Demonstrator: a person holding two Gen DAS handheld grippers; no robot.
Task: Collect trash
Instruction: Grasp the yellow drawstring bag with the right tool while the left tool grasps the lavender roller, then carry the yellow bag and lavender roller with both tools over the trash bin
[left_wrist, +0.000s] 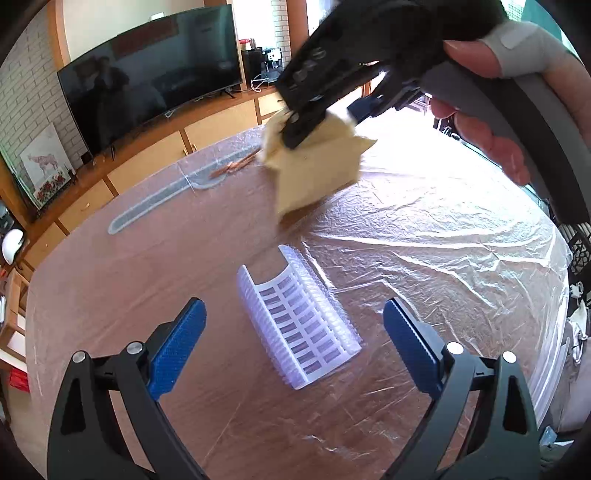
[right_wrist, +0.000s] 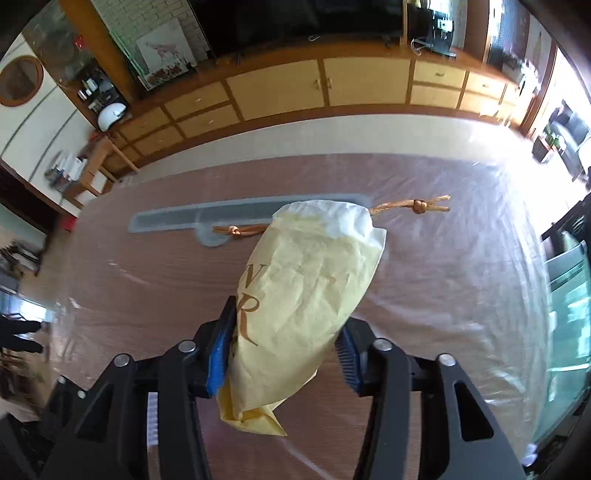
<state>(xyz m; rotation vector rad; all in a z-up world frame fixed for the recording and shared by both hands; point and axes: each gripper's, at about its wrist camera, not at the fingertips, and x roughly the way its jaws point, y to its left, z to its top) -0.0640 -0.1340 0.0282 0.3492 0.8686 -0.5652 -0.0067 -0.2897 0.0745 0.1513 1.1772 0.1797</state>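
Nearest, the left gripper (left_wrist: 294, 321) stands open over a white ribbed plastic tray (left_wrist: 299, 319) on the table (left_wrist: 147, 266); it looks light and stiff. Farther, the right gripper (right_wrist: 284, 350) pinches a yellow paper bag (right_wrist: 306, 280), soft and crumpling, off the table.

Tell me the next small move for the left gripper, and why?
Probably ease the left gripper down around the white ribbed plastic piece and close. Its jaws stand open with that piece lying between them on the table, while the right gripper already holds the yellow paper bag.
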